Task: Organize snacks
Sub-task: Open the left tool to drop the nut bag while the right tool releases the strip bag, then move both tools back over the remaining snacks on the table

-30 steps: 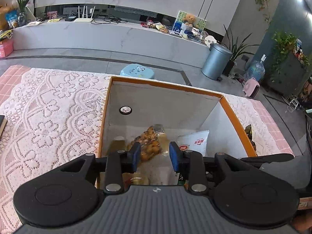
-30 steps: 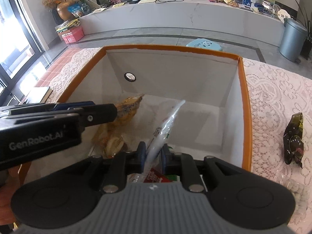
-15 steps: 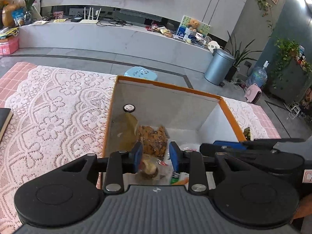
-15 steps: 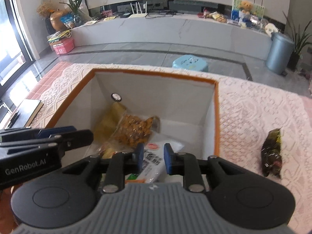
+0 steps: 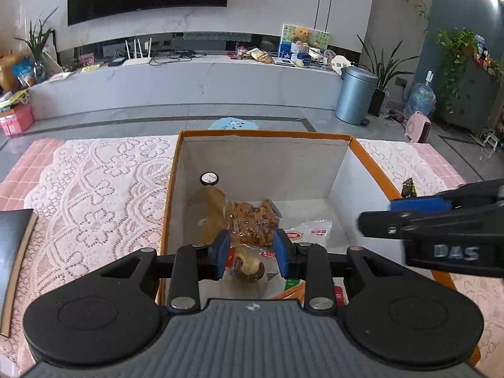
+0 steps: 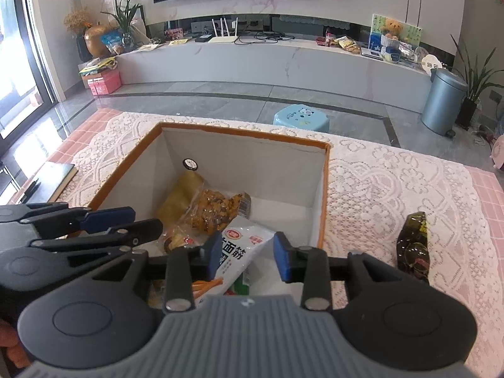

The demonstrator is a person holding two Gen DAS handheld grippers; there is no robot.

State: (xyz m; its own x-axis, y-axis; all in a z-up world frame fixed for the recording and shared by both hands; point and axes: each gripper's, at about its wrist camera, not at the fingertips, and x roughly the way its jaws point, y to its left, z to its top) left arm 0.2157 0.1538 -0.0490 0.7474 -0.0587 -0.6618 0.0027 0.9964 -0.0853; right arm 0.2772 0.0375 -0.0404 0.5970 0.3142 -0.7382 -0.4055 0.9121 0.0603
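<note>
We hold both grippers tilted down over the box (image 6: 324,189); right gripper (image 6: 246,256) has just been opening, white packet (image 6: 242,245) lies free below; left gripper (image 5: 252,253) stands open, empty.

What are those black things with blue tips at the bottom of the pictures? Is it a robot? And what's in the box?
It's not a robot. A person holds a two-finger grabber in each hand, and a camera on each one looks forward along its fingers. One picture comes from the left gripper, the other from the right gripper.

On the lace tablecloth stands an orange-rimmed box with snacks inside, such as a bag of golden-brown bites and a white packet. A dark snack packet lies on the cloth outside the box.

Both grippers are open and hold nothing. The right gripper's jaws have just been opening. The white packet shows between them but is not pinched.
</note>
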